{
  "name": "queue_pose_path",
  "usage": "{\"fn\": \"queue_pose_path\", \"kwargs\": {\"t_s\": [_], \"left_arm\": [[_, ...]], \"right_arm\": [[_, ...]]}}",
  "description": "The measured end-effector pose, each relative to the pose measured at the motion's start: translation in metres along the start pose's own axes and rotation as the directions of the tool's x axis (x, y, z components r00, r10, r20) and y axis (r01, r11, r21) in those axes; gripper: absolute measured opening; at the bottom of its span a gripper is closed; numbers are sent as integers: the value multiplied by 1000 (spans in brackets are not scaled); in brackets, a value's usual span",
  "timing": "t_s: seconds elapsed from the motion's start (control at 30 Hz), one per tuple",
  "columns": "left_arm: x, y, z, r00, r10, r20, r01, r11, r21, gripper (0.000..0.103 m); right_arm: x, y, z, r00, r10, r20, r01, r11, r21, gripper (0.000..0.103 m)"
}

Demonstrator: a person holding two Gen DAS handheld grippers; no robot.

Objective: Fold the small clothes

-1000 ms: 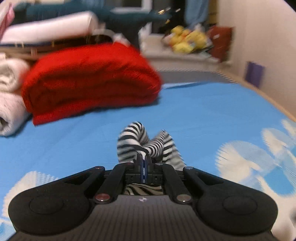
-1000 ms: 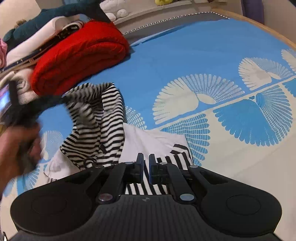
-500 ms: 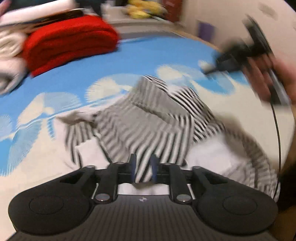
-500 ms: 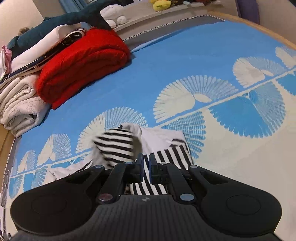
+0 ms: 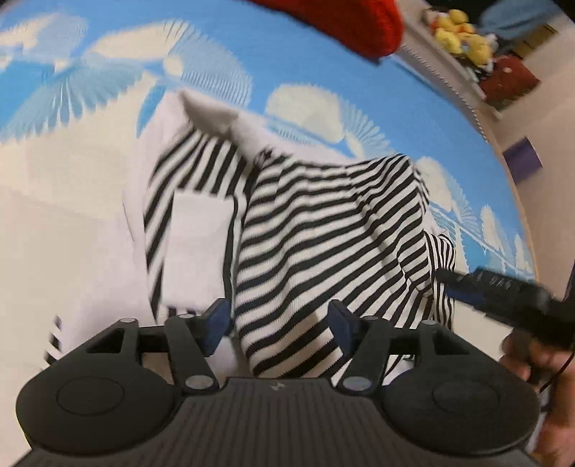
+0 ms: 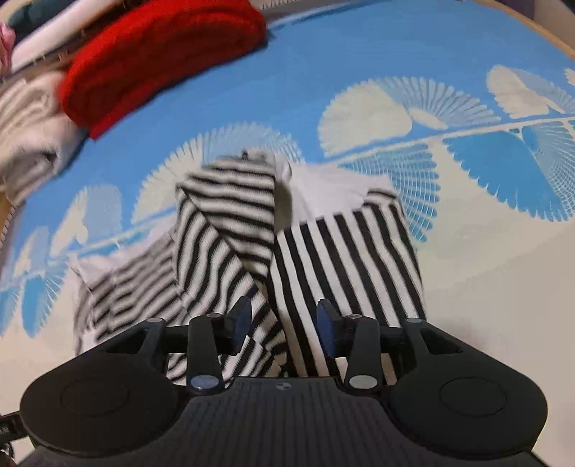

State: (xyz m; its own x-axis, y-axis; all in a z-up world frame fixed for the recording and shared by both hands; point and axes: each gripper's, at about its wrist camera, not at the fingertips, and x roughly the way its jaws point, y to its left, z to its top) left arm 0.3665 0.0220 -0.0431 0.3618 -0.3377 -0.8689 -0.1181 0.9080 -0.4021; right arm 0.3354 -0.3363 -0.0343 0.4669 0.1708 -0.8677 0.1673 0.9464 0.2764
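A small black-and-white striped garment (image 5: 323,230) with white panels lies crumpled and partly folded over itself on the blue-and-white bedspread (image 5: 305,64). My left gripper (image 5: 280,323) points down over its near edge. Its jaws are opening, and striped cloth lies loose between the fingers without being pinched. My right gripper (image 6: 284,319) hovers over the same garment (image 6: 230,230). Its jaws are opening too, with the cloth under and between the fingers and not pressed. In the left wrist view the right gripper (image 5: 503,291) shows at the right edge, held by a hand (image 5: 539,363).
A folded red knit (image 6: 161,61) lies at the far side of the bedspread (image 6: 485,251), with pale folded towels (image 6: 28,118) beside it. Yellow soft toys (image 5: 460,32) sit on a ledge beyond the bed. A purple object (image 5: 521,161) lies past the wooden edge.
The left gripper swung across with a striped part of the garment, dropped it over the rest and opened. The right gripper sank toward the cloth and opened too.
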Motion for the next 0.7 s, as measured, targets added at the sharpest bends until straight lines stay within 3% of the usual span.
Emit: {"fn": "queue_pose_path", "kwargs": {"t_s": [0.17,0.3,0.4,0.47,0.53,0.6,0.7], "left_arm": [[15,3,2,999,11,-52,-13,1000,-29,73],[27,1,5,997,-10,-80,8,999,-35,73],[34,-2,7,995,32,-94,-34,999,-16,71],[38,-2,8,993,47,-109,-48,999,-9,55],[37,-4,10,994,45,-102,-45,999,3,11],[27,-10,14,997,63,-45,-61,997,53,5],[0,-20,22,990,72,119,-86,989,118,4]], "right_arm": [[26,5,-8,995,-43,-90,42,999,-18,44],[31,7,-10,994,-59,-95,57,998,-17,43],[27,14,-10,996,-33,-85,30,999,-41,21],[24,18,-9,997,-17,-77,12,998,-63,6],[20,20,-9,998,-1,-66,-4,997,-75,4],[12,19,-6,998,38,-42,-40,997,-62,3],[-12,16,5,993,115,39,-114,993,-25,2]]}}
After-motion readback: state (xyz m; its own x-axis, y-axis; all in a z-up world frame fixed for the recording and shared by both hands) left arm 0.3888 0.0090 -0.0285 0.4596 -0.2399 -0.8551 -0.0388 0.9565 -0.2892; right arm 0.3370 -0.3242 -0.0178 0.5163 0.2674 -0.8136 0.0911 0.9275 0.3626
